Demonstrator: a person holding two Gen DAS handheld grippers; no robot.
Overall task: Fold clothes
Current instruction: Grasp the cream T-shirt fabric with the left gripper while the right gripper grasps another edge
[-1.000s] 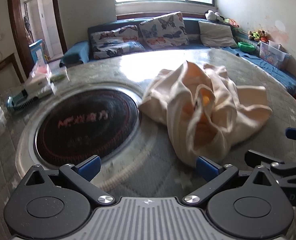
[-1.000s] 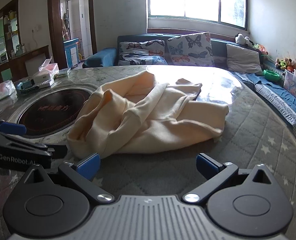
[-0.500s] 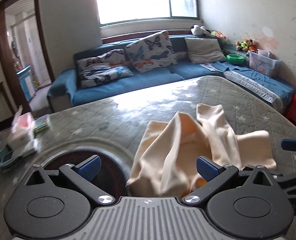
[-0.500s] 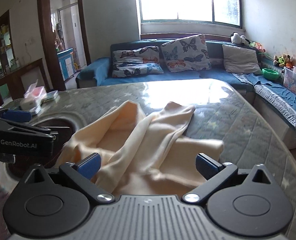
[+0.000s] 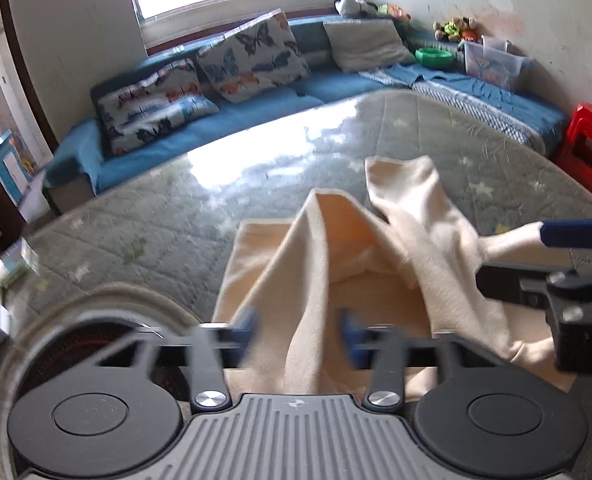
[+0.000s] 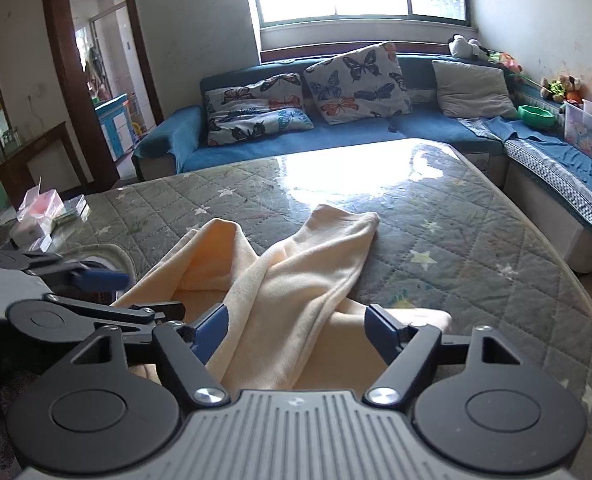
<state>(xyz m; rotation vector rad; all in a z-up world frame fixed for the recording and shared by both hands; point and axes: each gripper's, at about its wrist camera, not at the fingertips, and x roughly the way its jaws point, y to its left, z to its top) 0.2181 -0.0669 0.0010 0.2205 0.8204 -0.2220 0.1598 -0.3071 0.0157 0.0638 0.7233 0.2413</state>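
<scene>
- You have no word, number or brand that can be read in either wrist view.
- The left gripper [image 5: 296, 332] has a tiny emblem [image 5: 295, 403] at the top middle of its ribbed grey plate. It is too small to make out.
- The right gripper [image 6: 296, 328] has the same kind of emblem [image 6: 294, 402] in the same spot, and it is just as unreadable.
- The clear storage box [image 6: 590, 132] at the right end of the blue sofa [image 6: 256, 148], just right of the green bowl [image 6: 536, 116], shows a cartoon print. You cannot read any lettering on it.
</scene>
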